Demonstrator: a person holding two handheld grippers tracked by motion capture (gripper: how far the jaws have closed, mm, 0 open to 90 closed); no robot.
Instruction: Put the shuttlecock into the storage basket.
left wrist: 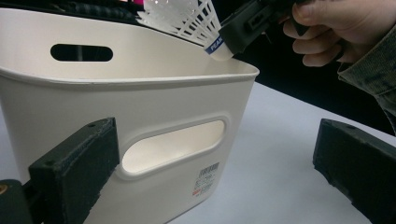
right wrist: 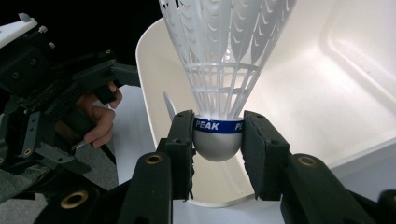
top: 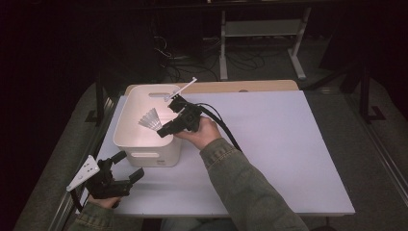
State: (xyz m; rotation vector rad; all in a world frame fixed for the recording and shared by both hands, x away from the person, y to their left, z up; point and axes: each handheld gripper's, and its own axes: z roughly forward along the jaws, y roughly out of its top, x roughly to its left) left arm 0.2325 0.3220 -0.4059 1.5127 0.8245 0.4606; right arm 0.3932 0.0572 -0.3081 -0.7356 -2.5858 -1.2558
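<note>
Right gripper (right wrist: pixel 217 140), jaws clamped on the rounded cork base of a white plastic shuttlecock (right wrist: pixel 219 70) at its blue band, skirt pointing away from the hand. Gripper and shuttlecock hang over the open top of a white storage bin (top: pixel 144 156) standing at the left part of a pale tabletop (top: pixel 269 144). Left gripper (top: pixel 127 166), jaws spread wide and holding nothing, rests at the table's near left corner, just beside the bin's handled wall.
</note>
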